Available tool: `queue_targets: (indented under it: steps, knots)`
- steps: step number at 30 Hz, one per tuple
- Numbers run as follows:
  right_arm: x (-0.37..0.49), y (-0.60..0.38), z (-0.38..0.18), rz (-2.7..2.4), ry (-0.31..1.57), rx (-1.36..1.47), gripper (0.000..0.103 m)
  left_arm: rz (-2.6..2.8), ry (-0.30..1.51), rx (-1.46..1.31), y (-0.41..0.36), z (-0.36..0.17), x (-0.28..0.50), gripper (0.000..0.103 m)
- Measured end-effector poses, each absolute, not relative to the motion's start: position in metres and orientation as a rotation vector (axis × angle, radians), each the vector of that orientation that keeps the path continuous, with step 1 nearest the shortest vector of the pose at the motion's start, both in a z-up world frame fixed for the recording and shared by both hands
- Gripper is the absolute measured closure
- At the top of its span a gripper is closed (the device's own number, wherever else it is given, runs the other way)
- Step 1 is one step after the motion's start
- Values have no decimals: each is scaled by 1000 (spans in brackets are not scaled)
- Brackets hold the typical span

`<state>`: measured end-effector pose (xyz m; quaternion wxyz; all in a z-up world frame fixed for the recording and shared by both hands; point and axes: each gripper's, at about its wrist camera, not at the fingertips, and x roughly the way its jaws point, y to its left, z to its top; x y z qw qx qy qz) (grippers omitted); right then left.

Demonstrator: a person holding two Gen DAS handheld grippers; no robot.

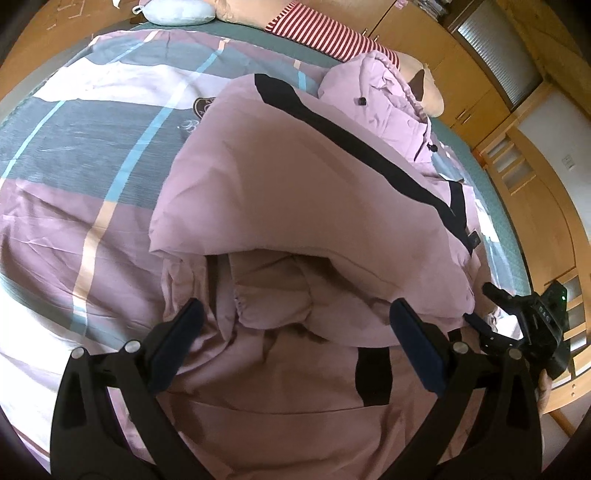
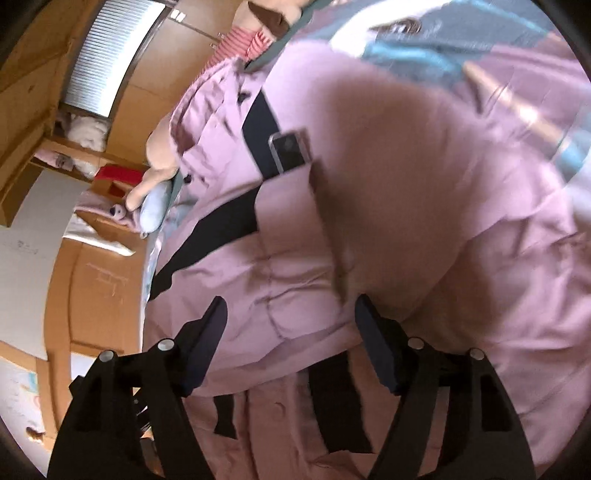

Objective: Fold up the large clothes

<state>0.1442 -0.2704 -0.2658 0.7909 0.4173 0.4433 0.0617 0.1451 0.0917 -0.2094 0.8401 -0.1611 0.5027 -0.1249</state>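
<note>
A large mauve padded jacket (image 1: 295, 177) with black stripes lies partly folded on the bed, its hood toward the far right. My left gripper (image 1: 295, 321) is open and empty, just above the jacket's near folded edge. The right gripper shows at the right edge of the left wrist view (image 1: 524, 314). In the right wrist view the same jacket (image 2: 369, 221) fills the frame, and my right gripper (image 2: 291, 314) is open and empty over its side, near a black stripe (image 2: 207, 236).
The bed has a plaid quilt (image 1: 92, 147) in grey, mauve and white. A light blue pillow (image 1: 177, 13) and a plush toy in a red striped top (image 1: 321, 33) lie at the head. Wooden cabinets (image 1: 480, 74) stand to the right.
</note>
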Motion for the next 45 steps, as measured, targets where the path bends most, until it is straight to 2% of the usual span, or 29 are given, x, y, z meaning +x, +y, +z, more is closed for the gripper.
queue_targets:
  steps: [1, 2, 3, 4, 5, 8, 16, 17, 24, 25, 27, 28, 29, 35, 41, 45]
  knots:
    - [143, -263, -265, 126, 961, 885, 37, -265, 1065, -332, 90, -210, 145, 2]
    - [145, -258, -264, 111, 967, 863, 49, -264, 1066, -323, 88, -211, 145, 2]
    - [145, -255, -263, 96, 970, 839, 55, -261, 1066, -310, 87, -211, 144, 2]
    - [145, -254, -260, 75, 954, 824, 75, -258, 1066, -294, 84, -211, 144, 2]
    - [142, -256, -257, 66, 918, 827, 87, -257, 1065, -283, 83, -211, 144, 2]
    - [135, -268, -243, 67, 825, 857, 93, -254, 1066, -272, 82, -212, 144, 2]
    - [129, -303, -192, -78, 624, 753, 97, -257, 1069, -275, 84, -211, 144, 2]
    - [129, -307, -190, -120, 608, 729, 103, -257, 1068, -278, 85, -212, 144, 2]
    - [124, -313, -202, -278, 665, 531, 103, -255, 1060, -290, 87, -212, 144, 2]
    - [124, -309, -204, -259, 680, 512, 99, -255, 1057, -288, 86, -211, 144, 2]
    - [127, -295, -204, -197, 709, 474, 80, -244, 1045, -270, 83, -211, 144, 2]
    - [127, -285, -202, -179, 713, 447, 56, -235, 1037, -257, 82, -211, 143, 2]
    - [127, -275, -200, -166, 713, 412, 42, -220, 1026, -232, 79, -211, 143, 2]
    - [147, -184, -194, -72, 716, 92, 46, -132, 1017, -52, 60, -223, 148, 2]
    - [173, -122, -236, -42, 863, -224, 46, -121, 1044, -15, 60, -232, 154, 2]
    - [189, -147, -261, -109, 942, -202, 38, -105, 1043, 21, 54, -235, 155, 2]
